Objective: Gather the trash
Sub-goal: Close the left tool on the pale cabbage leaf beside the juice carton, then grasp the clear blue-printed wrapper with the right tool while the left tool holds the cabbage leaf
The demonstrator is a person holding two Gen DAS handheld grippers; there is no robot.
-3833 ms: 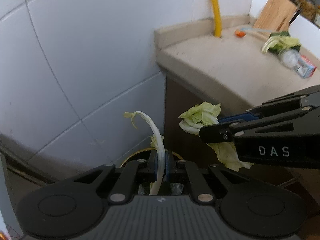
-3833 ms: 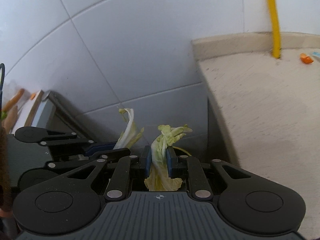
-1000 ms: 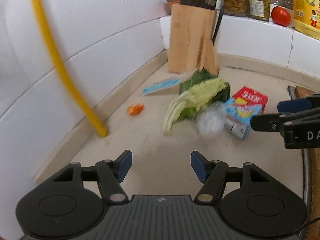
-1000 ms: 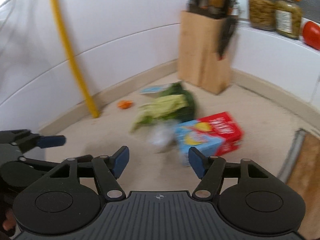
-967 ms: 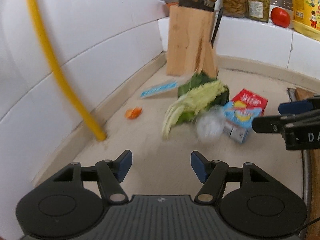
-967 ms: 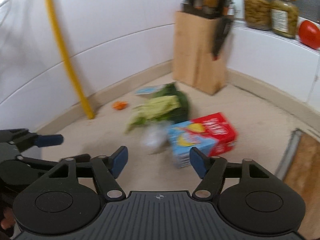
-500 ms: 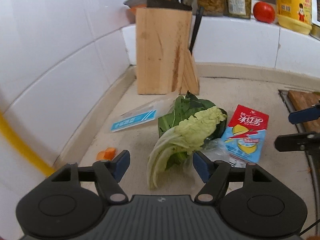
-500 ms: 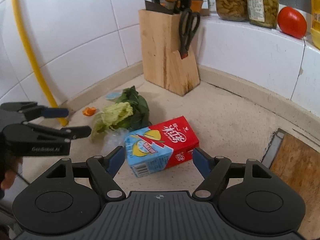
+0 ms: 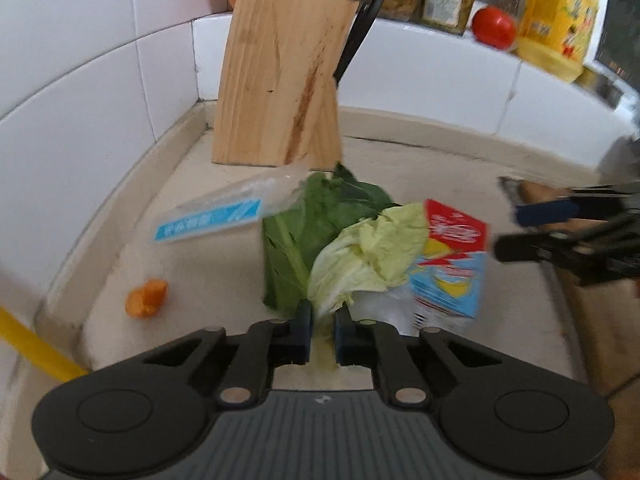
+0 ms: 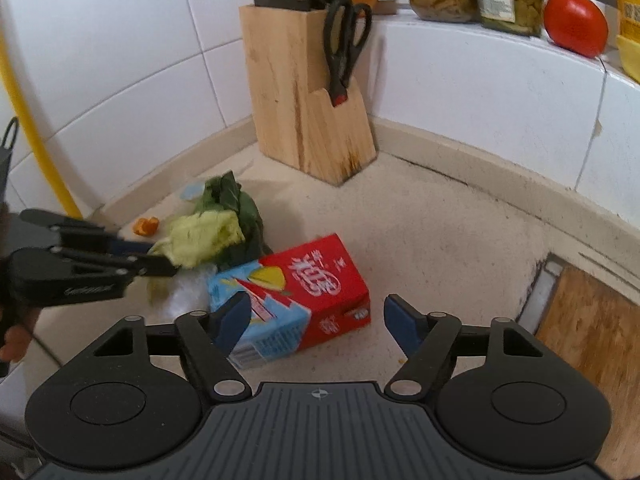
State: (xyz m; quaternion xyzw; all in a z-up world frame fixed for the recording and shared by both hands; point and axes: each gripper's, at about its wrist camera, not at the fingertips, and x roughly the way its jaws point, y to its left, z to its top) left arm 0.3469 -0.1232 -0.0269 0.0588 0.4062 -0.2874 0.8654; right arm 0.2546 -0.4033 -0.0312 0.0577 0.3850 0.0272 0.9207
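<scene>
My left gripper (image 9: 322, 314) is shut on the stem end of a pale cabbage leaf (image 9: 368, 252), which lies over a dark green leaf (image 9: 296, 232) on the counter. A red and blue drink carton (image 10: 304, 284) lies just right of the leaves. My right gripper (image 10: 316, 320) straddles the carton's near end and its jaws are closing; the left pad overlaps the carton's blue corner and the right pad stands clear of it. In the right wrist view the left gripper (image 10: 160, 258) reaches in from the left to the cabbage leaf (image 10: 204, 240).
An orange peel (image 9: 146, 298) and a blue and white wrapper (image 9: 208, 220) lie by the wall. Crumpled clear plastic (image 10: 188, 292) sits beside the carton. A knife block (image 10: 304, 104) fills the corner, with jars and a tomato (image 10: 576, 22) on the ledge. A cutting board (image 10: 592, 328) lies at right.
Both grippers swung from the bin, where each held a leaf, back over the counter. The left gripper then advanced to the cabbage leaf and shut on its stem; the right neared the carton.
</scene>
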